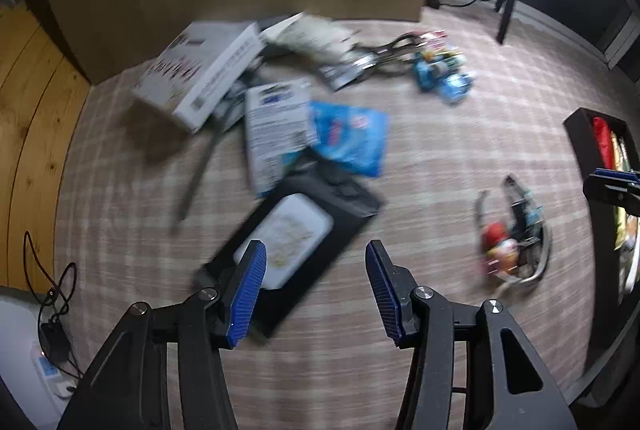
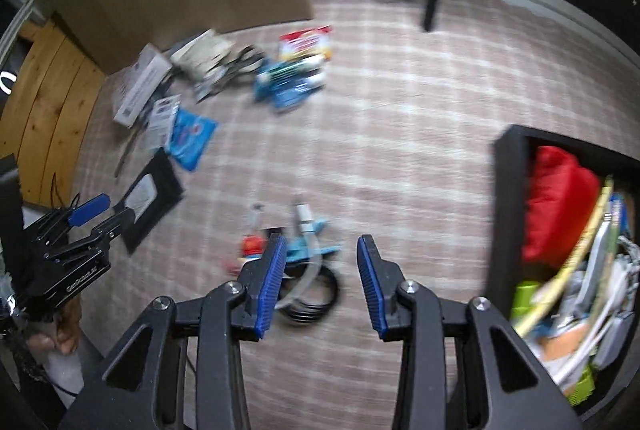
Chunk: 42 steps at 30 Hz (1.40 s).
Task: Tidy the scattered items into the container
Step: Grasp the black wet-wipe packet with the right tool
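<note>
My left tongs (image 1: pixel 316 290) hang spread and empty over the near end of the black flat pack (image 1: pixel 296 242), so I'd centre it between the pads and nip its short edge squarely. My right tongs (image 2: pixel 322 286) are likewise released and bare, the cable-and-toy tangle (image 2: pixel 296 262) just ahead to their left and the black container (image 2: pixel 510 190) close on their right. Only the right view shows how full the container is; only the left shows the pack's pale window.
</note>
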Available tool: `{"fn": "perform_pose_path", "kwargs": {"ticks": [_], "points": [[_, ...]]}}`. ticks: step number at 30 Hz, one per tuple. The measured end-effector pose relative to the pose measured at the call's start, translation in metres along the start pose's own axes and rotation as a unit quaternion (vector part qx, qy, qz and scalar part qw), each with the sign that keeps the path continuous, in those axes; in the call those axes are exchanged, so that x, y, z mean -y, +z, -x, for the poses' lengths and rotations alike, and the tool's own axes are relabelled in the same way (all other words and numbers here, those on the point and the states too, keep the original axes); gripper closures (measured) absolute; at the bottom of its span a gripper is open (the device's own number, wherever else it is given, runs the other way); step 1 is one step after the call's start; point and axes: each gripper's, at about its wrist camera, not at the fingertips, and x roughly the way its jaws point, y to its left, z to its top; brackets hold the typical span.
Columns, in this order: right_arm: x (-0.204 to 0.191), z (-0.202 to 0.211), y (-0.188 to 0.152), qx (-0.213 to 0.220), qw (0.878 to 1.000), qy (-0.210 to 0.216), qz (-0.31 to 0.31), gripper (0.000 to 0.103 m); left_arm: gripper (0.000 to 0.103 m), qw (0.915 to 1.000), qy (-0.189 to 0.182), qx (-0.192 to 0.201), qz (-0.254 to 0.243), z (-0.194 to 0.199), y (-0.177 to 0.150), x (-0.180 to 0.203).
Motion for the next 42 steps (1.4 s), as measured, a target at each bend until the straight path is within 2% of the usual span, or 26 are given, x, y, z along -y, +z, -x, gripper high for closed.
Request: {"fn": "perform_pose_path", "kwargs": {"ticks": [7, 11, 15, 24, 27, 32, 35, 39, 42], "points": [[-0.069, -0.038, -0.007, -0.023, 0.999, 0.032, -0.002, 0.067, 0.054, 0.9996, -0.016, -0.012, -0.021, -0.022, -0.004, -0.046], [-0.107, -0.065, -0.012, -0.041, 0.998, 0.043, -0.002, 0.067, 0.053, 0.9985, -0.023, -0.017, -0.046, -0.034, -0.005, -0.056], [-0.129, -0.092, -0.012, -0.060, 0.997, 0.052, -0.022, 0.067, 0.053, 0.9967, -0.033, -0.023, -0.071, -0.045, -0.005, -0.058], [-0.143, -0.126, -0.005, -0.077, 0.993, 0.064, -0.064, 0.066, 0.053, 0.9901, -0.085, -0.020, -0.110, -0.047, -0.007, -0.044], [-0.148, -0.128, -0.003, -0.070, 0.993, 0.064, -0.064, 0.066, 0.052, 0.9870, -0.102, -0.024, -0.122, -0.047, -0.010, -0.036], [-0.153, -0.132, 0.001, -0.068, 0.992, 0.080, -0.073, 0.066, 0.052, 0.9794, -0.149, -0.041, -0.130, -0.047, -0.021, -0.022], [-0.156, -0.133, -0.001, -0.060, 0.993, 0.080, -0.068, 0.067, 0.052, 0.9795, -0.151, -0.036, -0.129, -0.045, -0.028, -0.014], [-0.155, -0.134, -0.006, -0.053, 0.994, 0.070, -0.065, 0.073, 0.062, 0.9805, -0.163, -0.036, -0.104, -0.043, -0.032, -0.014], [-0.147, -0.132, -0.010, -0.054, 0.994, 0.068, -0.068, 0.075, 0.067, 0.9806, -0.167, -0.037, -0.095, -0.040, -0.035, -0.010]]}}
